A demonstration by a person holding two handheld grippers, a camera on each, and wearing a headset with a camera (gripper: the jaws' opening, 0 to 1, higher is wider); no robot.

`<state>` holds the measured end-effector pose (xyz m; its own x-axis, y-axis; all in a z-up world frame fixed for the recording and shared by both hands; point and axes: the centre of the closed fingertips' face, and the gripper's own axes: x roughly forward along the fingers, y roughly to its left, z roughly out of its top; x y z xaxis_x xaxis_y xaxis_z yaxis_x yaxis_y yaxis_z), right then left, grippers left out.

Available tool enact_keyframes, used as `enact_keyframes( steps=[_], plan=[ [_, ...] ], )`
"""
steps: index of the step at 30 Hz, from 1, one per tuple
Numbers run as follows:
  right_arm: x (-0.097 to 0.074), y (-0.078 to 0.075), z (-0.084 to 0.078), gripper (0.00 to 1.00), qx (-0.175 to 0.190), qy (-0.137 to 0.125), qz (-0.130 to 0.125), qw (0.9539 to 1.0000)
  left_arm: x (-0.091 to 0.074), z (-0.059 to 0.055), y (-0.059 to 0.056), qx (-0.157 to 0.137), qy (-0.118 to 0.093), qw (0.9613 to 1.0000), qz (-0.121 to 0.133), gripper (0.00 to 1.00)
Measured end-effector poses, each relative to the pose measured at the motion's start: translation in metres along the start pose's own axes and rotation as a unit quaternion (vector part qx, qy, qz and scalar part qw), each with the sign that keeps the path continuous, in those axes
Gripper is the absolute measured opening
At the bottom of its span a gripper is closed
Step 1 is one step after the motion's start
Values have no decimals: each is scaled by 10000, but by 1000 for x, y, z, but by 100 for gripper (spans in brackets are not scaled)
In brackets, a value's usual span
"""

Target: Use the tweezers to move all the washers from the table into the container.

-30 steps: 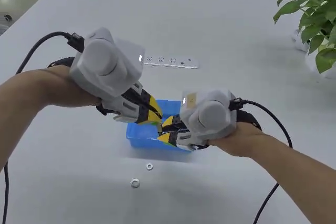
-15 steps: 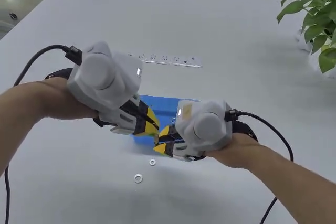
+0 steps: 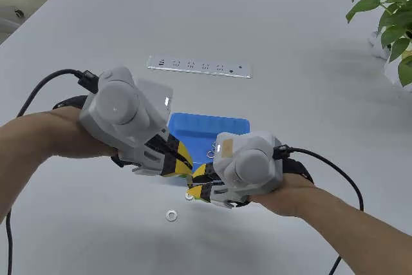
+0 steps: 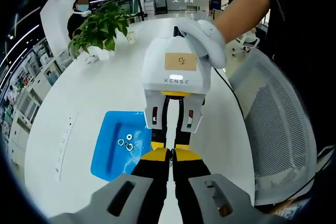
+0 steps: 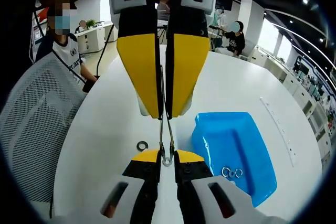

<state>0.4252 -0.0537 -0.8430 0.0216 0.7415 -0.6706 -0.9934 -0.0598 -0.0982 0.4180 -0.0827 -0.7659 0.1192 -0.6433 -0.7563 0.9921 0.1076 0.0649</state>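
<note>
blue container [image 3: 212,127] shows more now, grippers back at its near edge
left gripper [image 4: 172,155] and right gripper [image 5: 167,157] both clamp the tweezers [image 5: 164,129]; one washer [image 5: 167,162] sits between the tweezers' tips at the right gripper's jaws, on the tabletop [image 5: 105,129] beside the container, another washer [image 5: 142,145] near.

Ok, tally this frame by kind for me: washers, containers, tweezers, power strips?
Washers: 5 (3 in the blue container, 2 on the table)
Blue container: 1
Tweezers: 1
Power strip: 1
Total: 8
</note>
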Motion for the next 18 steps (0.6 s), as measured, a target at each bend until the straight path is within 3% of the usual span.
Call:
enact_keyframes(
  steps=[18],
  plan=[
    [16,8,-10,12,71,36,192,9998,10,-16,-3,-116,20,9999,-94,5]
  ],
)
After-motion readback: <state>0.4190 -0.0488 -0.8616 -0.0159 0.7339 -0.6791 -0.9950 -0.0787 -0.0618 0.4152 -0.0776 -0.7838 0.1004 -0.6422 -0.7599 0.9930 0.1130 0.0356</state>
